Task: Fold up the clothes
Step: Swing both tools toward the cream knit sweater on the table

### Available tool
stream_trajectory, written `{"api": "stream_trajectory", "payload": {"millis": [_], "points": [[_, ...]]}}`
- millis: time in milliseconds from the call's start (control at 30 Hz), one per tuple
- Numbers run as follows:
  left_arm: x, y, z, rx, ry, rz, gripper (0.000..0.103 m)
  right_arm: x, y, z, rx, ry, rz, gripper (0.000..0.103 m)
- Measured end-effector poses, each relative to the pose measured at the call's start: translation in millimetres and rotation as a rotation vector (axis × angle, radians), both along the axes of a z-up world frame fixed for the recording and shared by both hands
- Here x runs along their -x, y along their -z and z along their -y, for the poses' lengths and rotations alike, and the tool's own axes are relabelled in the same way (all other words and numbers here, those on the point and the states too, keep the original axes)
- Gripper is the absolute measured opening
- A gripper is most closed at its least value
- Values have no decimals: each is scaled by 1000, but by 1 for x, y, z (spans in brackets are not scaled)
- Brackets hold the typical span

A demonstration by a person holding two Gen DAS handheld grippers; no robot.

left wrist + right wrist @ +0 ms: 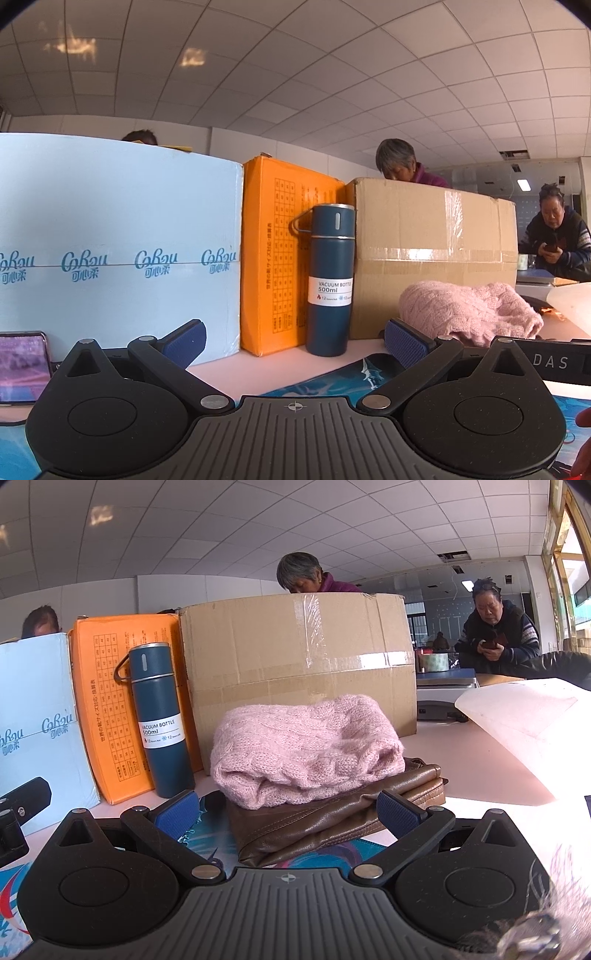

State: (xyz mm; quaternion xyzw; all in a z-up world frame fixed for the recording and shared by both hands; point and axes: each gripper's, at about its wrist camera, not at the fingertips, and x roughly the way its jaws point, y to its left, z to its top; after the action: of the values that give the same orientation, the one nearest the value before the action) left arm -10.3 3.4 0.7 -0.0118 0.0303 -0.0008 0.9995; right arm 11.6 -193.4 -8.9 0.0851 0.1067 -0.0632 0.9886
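Right wrist view: right claw (290,814) spread wide, nothing between its blue pads, levelled at the pink cable-knit sweater (306,749). The sweater sits bundled, apparently already folded, on a brown leather bag (332,823), which rests partly on a blue printed mat (207,834) on the pale pink worktop (480,775).

Left wrist view: left claw (295,341) likewise released and empty, pointed at the dark blue steel vacuum bottle (330,280); the sweater (469,314) lies off to its right.

Risks, as judged:
- Knit is soft and loose; a shallow pinch may catch only the top layer and pull the bundle apart.
- A low approach by the right claw could nip the bag's leather along with the wool and drag both.
- Bottle stands upright just beside the sweater; a sideways sweep by the left claw could topple it.

Surroundings: taped brown cardboard box (299,664) directly behind the sweater blocks any forward push. Orange carton (110,709) and pale blue printed carton (33,716) close off the left. White sheet (524,716) lies to the right. A phone (22,365) lies near the left claw. People sit beyond the boxes.
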Motion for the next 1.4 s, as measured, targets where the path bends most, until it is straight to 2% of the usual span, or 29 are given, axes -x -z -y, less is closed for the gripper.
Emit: {"api": "stream_trajectory", "payload": {"millis": [233,367,533,667,800,933,1100,1233,1400], "points": [[9,-2,-6,36,-7,50,103,6,1,9,-81,-53,36,103],[17,-3,-13,72,-40,92,103,9,3,19,-177,-88,60,103],[33,-10,-19,82,-86,155,103,13,7,35,-318,-112,104,103],[47,-16,-17,68,-104,158,103,16,7,36,-337,-136,125,103],[68,-24,-19,44,-176,157,103,25,5,33,-332,-193,180,103],[95,-38,-29,29,-251,182,103,33,-4,19,-323,-256,178,103],[127,-52,-55,8,-358,205,103,49,-29,-16,-322,-392,184,103],[159,-62,-85,-6,-464,242,103,65,-51,-59,-304,-546,216,103],[203,-71,-129,-23,-642,270,103,87,-73,-115,-311,-729,223,103]]}}
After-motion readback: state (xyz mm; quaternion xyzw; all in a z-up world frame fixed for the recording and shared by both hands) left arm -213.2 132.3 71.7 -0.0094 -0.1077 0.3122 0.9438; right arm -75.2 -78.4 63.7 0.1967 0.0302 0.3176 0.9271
